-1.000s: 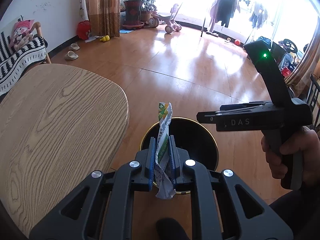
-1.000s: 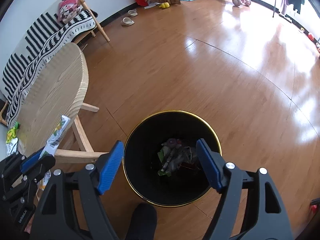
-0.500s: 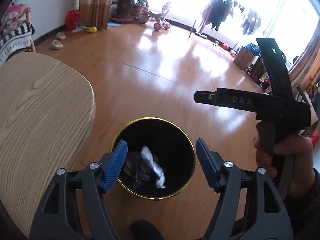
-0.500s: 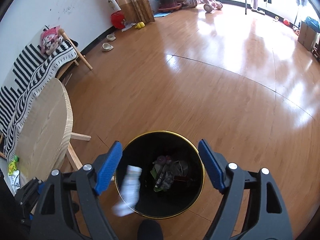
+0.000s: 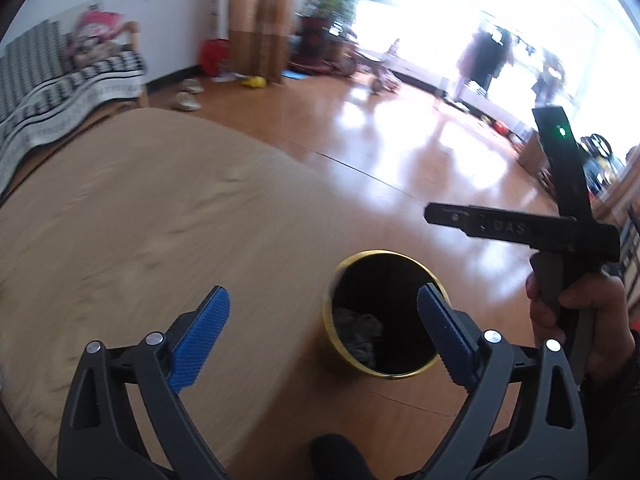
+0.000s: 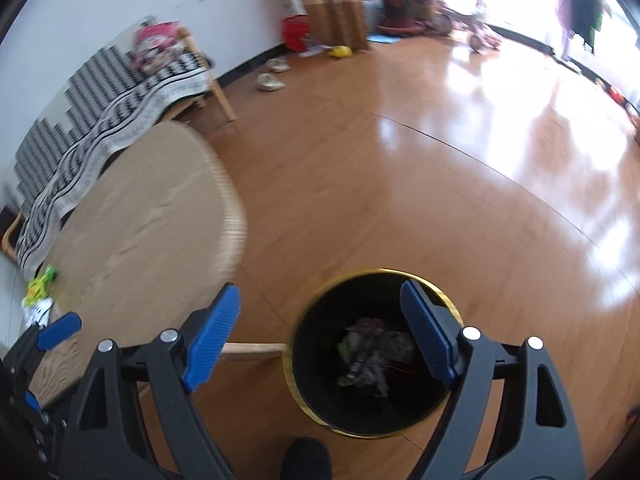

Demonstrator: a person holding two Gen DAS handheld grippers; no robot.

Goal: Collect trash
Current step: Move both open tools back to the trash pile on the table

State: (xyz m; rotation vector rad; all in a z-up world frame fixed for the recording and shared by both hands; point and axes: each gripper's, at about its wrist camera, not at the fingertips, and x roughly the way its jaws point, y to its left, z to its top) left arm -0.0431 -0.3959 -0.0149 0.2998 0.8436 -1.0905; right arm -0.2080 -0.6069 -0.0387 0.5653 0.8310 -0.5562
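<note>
A black bin with a gold rim (image 5: pixel 340 276) (image 6: pixel 452 304) stands on the wood floor beside the round wooden table (image 5: pixel 140 240) (image 6: pixel 140 216). Crumpled wrappers (image 5: pixel 360 332) (image 6: pixel 368 352) lie in its bottom. My left gripper (image 5: pixel 322 330) is open and empty, its left finger over the table edge, its right over the bin. My right gripper (image 6: pixel 316 336) is open and empty above the bin's left rim; its body (image 5: pixel 560 224) shows in the left wrist view. A green and white wrapper (image 6: pixel 38 292) lies on the table's near-left part.
A striped-blanket bench (image 6: pixel 100 120) with a pink toy stands against the wall behind the table. Slippers (image 6: pixel 272 76), a red bin (image 6: pixel 296 32), curtains and plants lie far back. A table leg bar (image 6: pixel 252 347) runs beside the bin.
The left gripper opened and the wrapper it held dropped into the bin. Both grippers have since swung left toward the table; the views are motion-blurred.
</note>
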